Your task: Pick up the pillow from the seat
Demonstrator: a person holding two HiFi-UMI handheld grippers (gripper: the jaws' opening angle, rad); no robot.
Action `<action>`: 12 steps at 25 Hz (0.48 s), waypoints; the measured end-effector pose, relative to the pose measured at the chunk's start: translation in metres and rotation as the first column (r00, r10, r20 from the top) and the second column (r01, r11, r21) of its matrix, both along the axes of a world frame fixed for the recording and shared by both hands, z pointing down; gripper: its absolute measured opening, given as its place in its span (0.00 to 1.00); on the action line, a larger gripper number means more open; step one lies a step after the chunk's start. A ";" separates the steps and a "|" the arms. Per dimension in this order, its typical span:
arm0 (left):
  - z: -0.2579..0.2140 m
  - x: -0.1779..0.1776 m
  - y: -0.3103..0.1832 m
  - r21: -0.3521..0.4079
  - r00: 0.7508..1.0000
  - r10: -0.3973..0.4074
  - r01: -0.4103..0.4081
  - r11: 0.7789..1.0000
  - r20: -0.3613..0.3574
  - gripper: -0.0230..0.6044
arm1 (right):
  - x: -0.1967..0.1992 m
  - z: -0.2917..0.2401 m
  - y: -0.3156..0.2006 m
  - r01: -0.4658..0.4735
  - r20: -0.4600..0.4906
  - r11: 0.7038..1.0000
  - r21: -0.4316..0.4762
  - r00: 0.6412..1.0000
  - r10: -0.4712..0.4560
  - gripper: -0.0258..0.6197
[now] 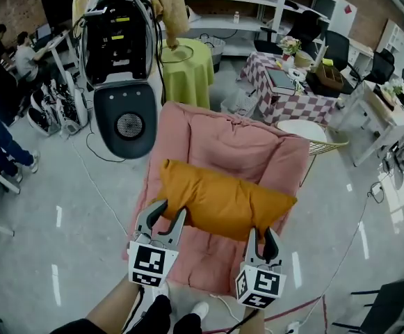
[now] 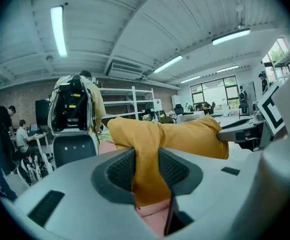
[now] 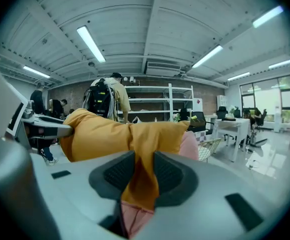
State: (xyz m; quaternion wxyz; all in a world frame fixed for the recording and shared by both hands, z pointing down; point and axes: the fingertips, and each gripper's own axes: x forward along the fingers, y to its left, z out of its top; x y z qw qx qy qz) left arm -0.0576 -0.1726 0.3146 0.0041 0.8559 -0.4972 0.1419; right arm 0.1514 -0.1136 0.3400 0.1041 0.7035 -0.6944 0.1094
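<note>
Your left gripper (image 1: pixel 168 214) is clamped narrow on a fold of the orange pillow (image 1: pixel 222 197) at its near left edge, with the fabric pinched between both pads. The pillow spans crosswise over the pink seat (image 1: pixel 236 141); whether it sits clear of the cushion, you cannot tell. Your right gripper (image 1: pixel 262 241) likewise pinches a fold at the pillow's near right edge, jaws narrow, pink cushion showing just beneath the fabric

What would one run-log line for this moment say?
step: pillow gripped | left gripper: shut on pillow, left end | right gripper: shut on pillow, right end | pillow: orange, over pink seat
</note>
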 end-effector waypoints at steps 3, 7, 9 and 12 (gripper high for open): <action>-0.017 0.001 0.014 0.027 1.000 0.004 -0.004 1.000 0.007 0.26 | 0.000 -0.013 0.013 -0.005 0.004 1.000 0.014 1.000 0.005 0.24; -0.033 0.000 0.029 0.048 1.000 0.005 -0.006 0.999 0.012 0.26 | -0.001 -0.029 0.029 -0.007 0.000 1.000 0.029 1.000 0.007 0.24; -0.041 -0.001 0.035 0.060 1.000 0.005 -0.006 0.998 0.015 0.26 | -0.002 -0.038 0.035 -0.006 -0.002 0.999 0.039 1.000 0.006 0.24; -0.053 -0.004 0.044 0.073 1.000 -0.003 0.003 0.997 0.009 0.26 | -0.004 -0.053 0.042 0.000 -0.012 0.999 0.049 1.000 0.000 0.24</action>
